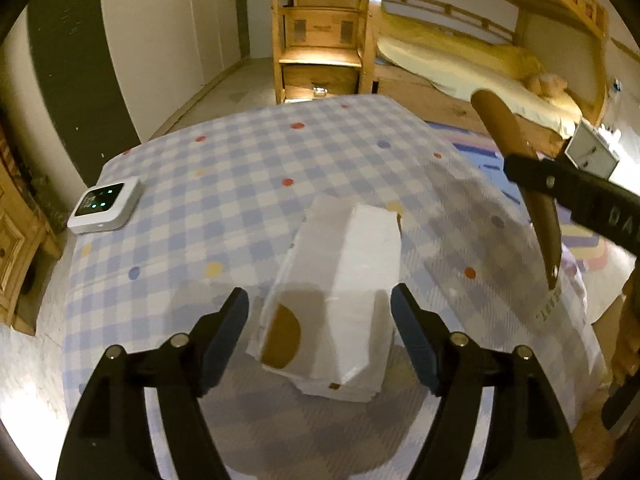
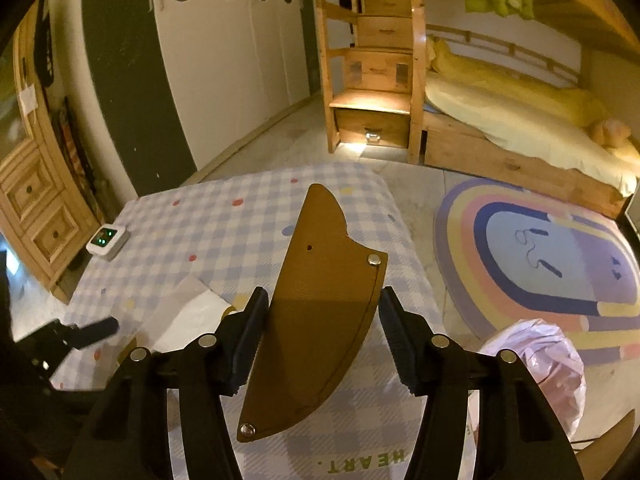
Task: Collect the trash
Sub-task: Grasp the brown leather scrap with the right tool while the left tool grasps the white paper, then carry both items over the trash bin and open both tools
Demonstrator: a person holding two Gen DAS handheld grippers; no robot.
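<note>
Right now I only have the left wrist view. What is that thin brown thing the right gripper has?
Observer: A flat, curved brown sheath with metal rivets. You see it edge-on. The right gripper is clamped across its width and holds it above the table.
Operator: Is there a bag for the trash anywhere?
Observer: Yes, a pink plastic bag sits just off the table's right side, low beside the right gripper.
</note>
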